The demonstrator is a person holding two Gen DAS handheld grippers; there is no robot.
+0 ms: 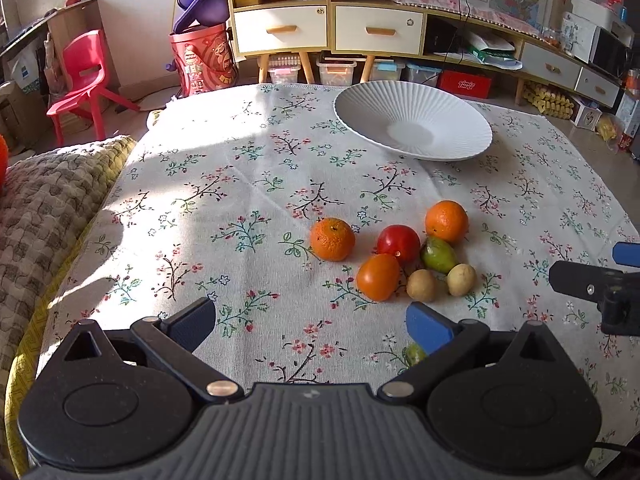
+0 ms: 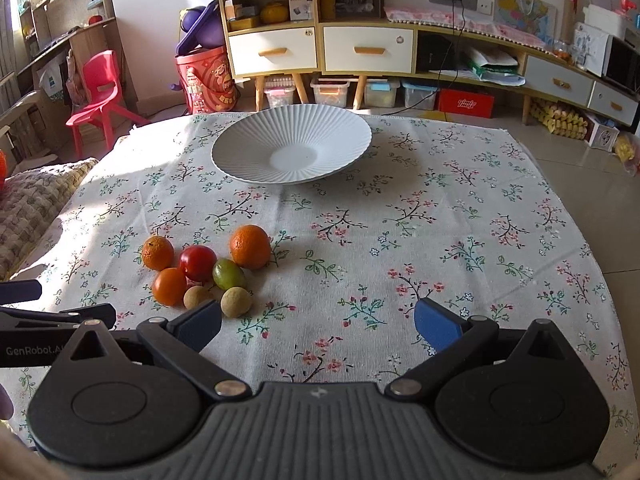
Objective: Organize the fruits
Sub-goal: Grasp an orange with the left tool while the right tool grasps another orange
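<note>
Sitting empty at twelve o'clock on the tablecloth (image 2: 440, 240), the plate (image 2: 256, 168) shows nothing is organized yet. All the fruit (image 2: 200, 268) clusters at nine o'clock of the right gripper (image 2: 318, 322); another green piece (image 1: 414, 354), perhaps a fruit, peeks behind the left gripper (image 1: 310, 322). Both claws are spread, holding nothing.

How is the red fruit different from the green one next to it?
The red fruit is round and shiny red; the green fruit is egg-shaped, yellowish green and smaller. The red fruit sits in the middle of the pile, between the oranges, and the green fruit lies tilted on its right side, closer to the two little brown fruits. Both have smooth skin and rest on the flowery tablecloth, not yet in the white plate.
</note>
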